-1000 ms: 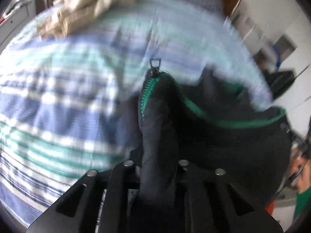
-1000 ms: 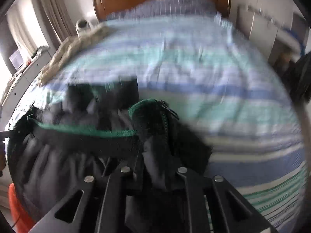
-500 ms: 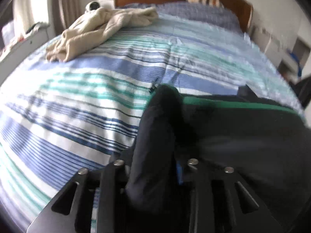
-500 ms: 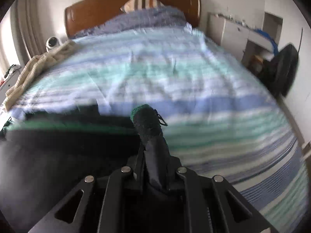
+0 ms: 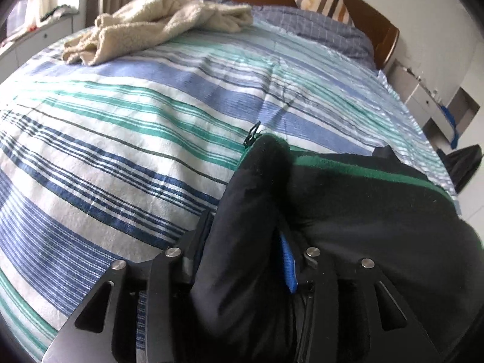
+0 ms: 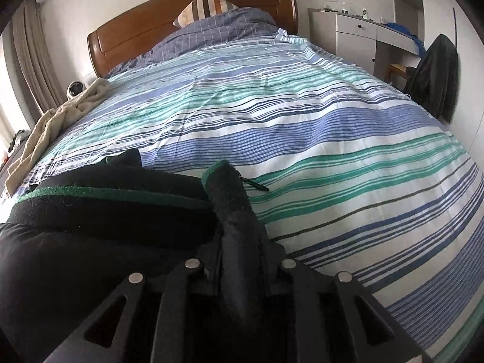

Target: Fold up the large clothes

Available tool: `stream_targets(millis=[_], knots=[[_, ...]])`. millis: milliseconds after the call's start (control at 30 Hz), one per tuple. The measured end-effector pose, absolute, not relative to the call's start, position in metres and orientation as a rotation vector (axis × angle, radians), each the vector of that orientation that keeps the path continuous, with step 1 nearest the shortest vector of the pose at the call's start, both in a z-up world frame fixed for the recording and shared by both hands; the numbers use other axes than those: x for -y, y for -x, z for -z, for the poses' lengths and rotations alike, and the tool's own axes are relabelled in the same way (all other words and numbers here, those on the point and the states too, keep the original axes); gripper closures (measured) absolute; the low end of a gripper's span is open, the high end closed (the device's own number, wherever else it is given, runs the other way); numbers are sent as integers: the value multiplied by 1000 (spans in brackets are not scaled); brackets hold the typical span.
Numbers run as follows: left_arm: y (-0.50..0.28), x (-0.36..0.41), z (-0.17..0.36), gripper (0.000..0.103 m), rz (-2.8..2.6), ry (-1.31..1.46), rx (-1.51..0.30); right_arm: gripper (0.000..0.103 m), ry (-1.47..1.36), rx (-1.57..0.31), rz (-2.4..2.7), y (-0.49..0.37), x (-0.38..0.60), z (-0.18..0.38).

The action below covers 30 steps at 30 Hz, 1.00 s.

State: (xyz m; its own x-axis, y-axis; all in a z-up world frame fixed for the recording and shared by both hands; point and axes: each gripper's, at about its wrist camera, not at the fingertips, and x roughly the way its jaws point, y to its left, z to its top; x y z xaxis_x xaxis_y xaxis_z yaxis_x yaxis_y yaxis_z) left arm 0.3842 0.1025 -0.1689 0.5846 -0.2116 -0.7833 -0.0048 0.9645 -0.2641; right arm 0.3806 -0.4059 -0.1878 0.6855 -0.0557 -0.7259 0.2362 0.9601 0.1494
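We have lowered the black green-trimmed zip jacket (image 5: pixel 363 205) onto the near striped bedsheet (image 5: pixel 121 139); left gripper (image 5: pixel 242 260) and right gripper (image 6: pixel 242 260) stay clamped on its corners, ready for flattening.

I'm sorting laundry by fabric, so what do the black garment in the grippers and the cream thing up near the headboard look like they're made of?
Black garment: likely soft matte fleece or knit; fuzzy nap, lint specks, green edge trim, zipper pull.
Cream throw: probably sherpa or terry; thick, nubbly, looped pile, no sheen.
Neither fibre can be confirmed from the look alone.
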Motion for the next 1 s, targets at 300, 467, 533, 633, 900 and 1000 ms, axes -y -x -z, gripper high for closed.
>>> stream_targets(millis=[300,467,533,633,900,1000], knots=[[-312,-75,38,33,297,108,-825,50,-298,-713,45,-336,435,116],[-314,33,30,30,490,-34,-840,47,-293,-670,-121,-328,411,86],[-336,66,49,30,490,-31,-888,47,-277,-686,-157,-334,401,93],[-371,83,92,31,435,47,-999,47,-285,-755,-136,-346,402,124],[-378,80,141,26,450,103,-974,48,-451,-753,-142,-351,422,185],[-374,83,147,26,451,105,-953,48,-437,-740,-129,-352,417,187]])
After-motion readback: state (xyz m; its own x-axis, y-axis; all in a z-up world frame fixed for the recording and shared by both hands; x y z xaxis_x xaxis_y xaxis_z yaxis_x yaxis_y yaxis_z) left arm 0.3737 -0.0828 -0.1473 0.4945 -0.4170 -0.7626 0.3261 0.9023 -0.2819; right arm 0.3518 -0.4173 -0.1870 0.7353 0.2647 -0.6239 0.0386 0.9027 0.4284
